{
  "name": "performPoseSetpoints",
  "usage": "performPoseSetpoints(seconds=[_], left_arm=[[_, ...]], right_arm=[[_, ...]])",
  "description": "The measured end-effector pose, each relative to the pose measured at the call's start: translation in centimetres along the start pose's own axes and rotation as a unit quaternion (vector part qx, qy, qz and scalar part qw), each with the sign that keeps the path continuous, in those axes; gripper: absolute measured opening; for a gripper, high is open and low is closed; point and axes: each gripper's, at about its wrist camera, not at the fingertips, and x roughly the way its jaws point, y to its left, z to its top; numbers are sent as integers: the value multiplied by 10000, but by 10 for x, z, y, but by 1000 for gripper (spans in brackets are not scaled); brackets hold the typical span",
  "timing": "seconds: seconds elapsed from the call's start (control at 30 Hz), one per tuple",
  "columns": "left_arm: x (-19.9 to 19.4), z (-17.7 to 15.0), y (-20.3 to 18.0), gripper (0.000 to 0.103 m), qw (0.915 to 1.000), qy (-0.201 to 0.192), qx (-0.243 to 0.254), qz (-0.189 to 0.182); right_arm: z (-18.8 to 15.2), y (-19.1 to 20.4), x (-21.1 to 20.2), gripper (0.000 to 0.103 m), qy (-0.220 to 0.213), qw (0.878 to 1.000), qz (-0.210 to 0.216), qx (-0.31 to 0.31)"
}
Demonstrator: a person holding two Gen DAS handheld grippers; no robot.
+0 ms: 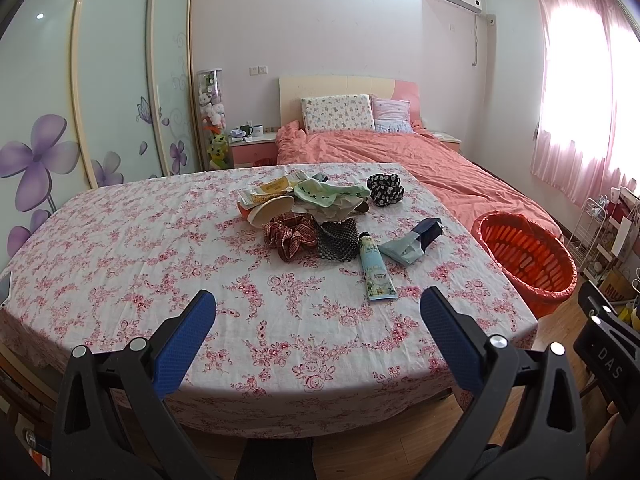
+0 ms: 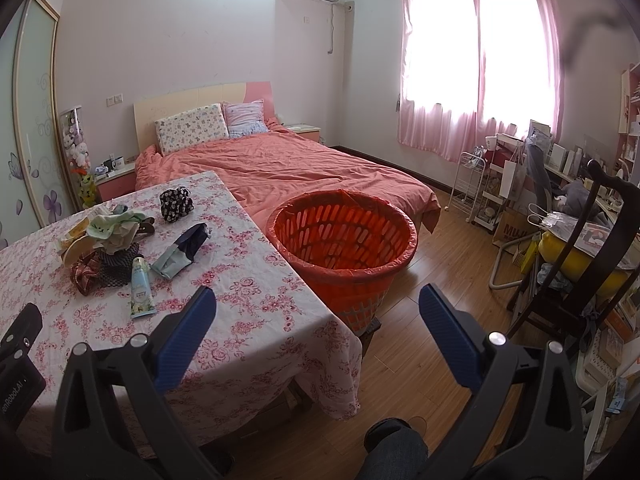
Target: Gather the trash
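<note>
A pile of items lies mid-table on the floral cloth [image 1: 160, 264]: a tipped paper cup [image 1: 272, 209], yellow wrappers [image 1: 268, 190], a crumpled green cloth [image 1: 332, 194], a red plaid scrunchie [image 1: 290, 236], a black mesh piece [image 1: 338, 240], a pale tube [image 1: 376, 268], a blue-and-teal wrapper [image 1: 412, 240] and a dark spotted scrunchie [image 1: 385, 189]. The orange lined basket [image 2: 344, 248] stands on the floor right of the table. My left gripper [image 1: 318, 312] is open and empty above the near table. My right gripper [image 2: 318, 312] is open and empty near the table's right edge, before the basket.
A bed with a salmon cover [image 2: 304, 168] lies behind the table. A wardrobe [image 1: 112, 80] is on the left. A dark wooden chair [image 2: 592, 248], a white rack [image 2: 468, 188] and a cluttered desk [image 2: 568, 168] stand at the right. The floor is wood [image 2: 452, 280].
</note>
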Motion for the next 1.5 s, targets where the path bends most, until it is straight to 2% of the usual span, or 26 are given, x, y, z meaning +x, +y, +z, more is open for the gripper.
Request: performPoseSetpoints(seconds=[1.5], left_arm=[[0,-1,0,101,10000,52,-7,-13]], right_arm=[[-2,-4,1,99,14,10000,-12,-21]])
